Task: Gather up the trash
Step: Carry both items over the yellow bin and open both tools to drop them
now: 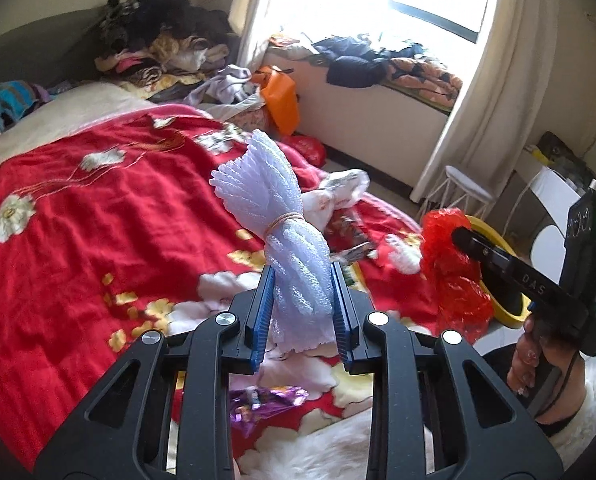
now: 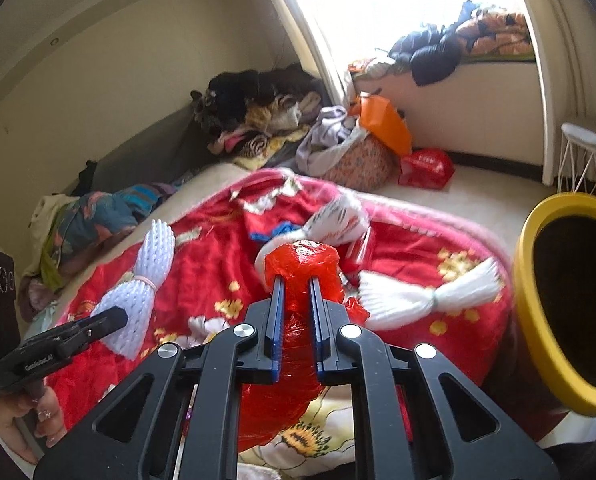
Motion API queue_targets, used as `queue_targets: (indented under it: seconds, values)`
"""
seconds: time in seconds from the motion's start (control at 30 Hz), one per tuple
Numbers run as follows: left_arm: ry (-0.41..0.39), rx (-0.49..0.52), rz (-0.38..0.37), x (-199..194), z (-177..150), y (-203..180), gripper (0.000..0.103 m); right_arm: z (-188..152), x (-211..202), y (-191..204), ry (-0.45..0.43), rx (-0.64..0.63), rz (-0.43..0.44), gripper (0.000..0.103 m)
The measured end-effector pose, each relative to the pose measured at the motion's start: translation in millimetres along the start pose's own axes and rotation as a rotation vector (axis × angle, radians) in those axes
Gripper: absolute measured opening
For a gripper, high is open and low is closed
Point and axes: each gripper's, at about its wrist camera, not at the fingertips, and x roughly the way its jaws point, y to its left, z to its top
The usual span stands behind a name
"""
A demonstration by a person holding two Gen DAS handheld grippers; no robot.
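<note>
Foam net [image 1: 286,240], tied with a band, is clamped in the left gripper [image 1: 302,280], raised above the red blanket [image 1: 78,248]. Red bag [image 2: 298,276] is pinched in the right gripper [image 2: 297,284], nearly closed. Yellow bin [image 2: 538,320] stands beside the bed.

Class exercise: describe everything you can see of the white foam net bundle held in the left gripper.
The white foam net bundle looks like soft, ribbed mesh sleeves of packing foam, pale and faintly bluish. A tan rubber band cinches its middle, so both ends flare like a bow. It stands roughly upright, lifted above the red blanket. The left gripper has its jaws pressed on the lower half.
</note>
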Motion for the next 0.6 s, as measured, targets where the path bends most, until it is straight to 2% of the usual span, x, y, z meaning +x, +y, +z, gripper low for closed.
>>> queue_targets:
  seconds: [0.27,0.6]
  values:
    - [-0.003,0.081,-0.091,5,4,-43,0.021,15,-25,-23,-0.106,0.014,-0.083,0.011]
    - [-0.014,0.165,-0.168,10,7,-90,0.021,24,-55,-68,-0.202,0.083,-0.175,0.011]
